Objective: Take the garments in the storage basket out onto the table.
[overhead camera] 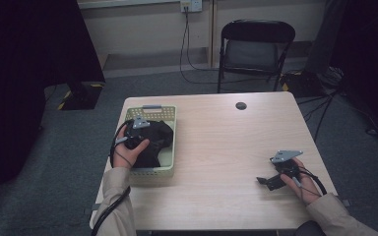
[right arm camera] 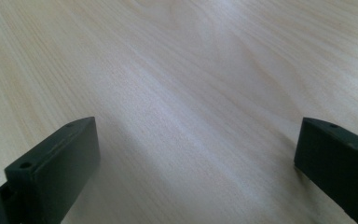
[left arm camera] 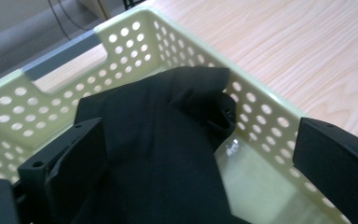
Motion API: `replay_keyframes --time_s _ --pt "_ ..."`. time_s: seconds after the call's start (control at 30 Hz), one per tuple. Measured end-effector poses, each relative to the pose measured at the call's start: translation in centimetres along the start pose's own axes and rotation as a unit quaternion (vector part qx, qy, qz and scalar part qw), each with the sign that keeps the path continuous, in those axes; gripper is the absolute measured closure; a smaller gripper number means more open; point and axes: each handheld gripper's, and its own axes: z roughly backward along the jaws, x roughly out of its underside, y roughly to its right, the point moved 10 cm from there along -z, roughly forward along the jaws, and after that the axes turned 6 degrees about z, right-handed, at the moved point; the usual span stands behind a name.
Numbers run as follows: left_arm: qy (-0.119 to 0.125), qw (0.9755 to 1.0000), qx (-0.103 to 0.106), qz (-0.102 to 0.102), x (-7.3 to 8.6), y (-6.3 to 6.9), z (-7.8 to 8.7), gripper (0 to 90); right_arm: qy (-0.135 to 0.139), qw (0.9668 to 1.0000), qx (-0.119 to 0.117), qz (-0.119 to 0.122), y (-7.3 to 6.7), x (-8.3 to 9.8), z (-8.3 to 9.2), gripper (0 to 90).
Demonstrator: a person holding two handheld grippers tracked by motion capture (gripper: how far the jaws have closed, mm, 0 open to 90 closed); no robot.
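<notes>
Basket [overhead camera: 166, 167] of pale green perforated plastic sits at the left edge of the tabletop [overhead camera: 216, 147], and black cloth [overhead camera: 153, 142] lies bunched inside it. The left gripper [left arm camera: 186, 158] hangs over the basket with its jaws spread wide, the cloth between them but not pinched. The right gripper [overhead camera: 268, 181] rests near the front right corner of the tabletop, jaws apart over bare wood, grasping nothing. A folding chair [overhead camera: 256, 49] stands beyond the far edge.
</notes>
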Motion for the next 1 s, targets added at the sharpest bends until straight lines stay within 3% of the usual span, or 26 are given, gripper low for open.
replay_keyframes --time_s 0.03,0.53,0.77,1.0 --pt "-0.006 0.9999 -0.008 -0.006 0.1 -0.3 -0.1 2.1 0.000 1.0000 0.000 0.000 0.0 0.0 0.0 0.0" --pt "-0.059 0.9982 -0.012 0.003 1.3 -1.1 -2.6 1.4 0.000 1.0000 0.000 0.000 0.0 0.0 0.0 0.0" --pt "-0.103 0.9944 -0.022 -0.004 2.4 -1.4 -4.0 1.4 0.000 1.0000 0.000 0.000 0.0 0.0 0.0 0.0" --pt "-0.151 0.9883 -0.013 0.014 3.9 -1.6 -5.1 4.5 0.000 1.0000 0.000 0.000 0.0 0.0 0.0 0.0"
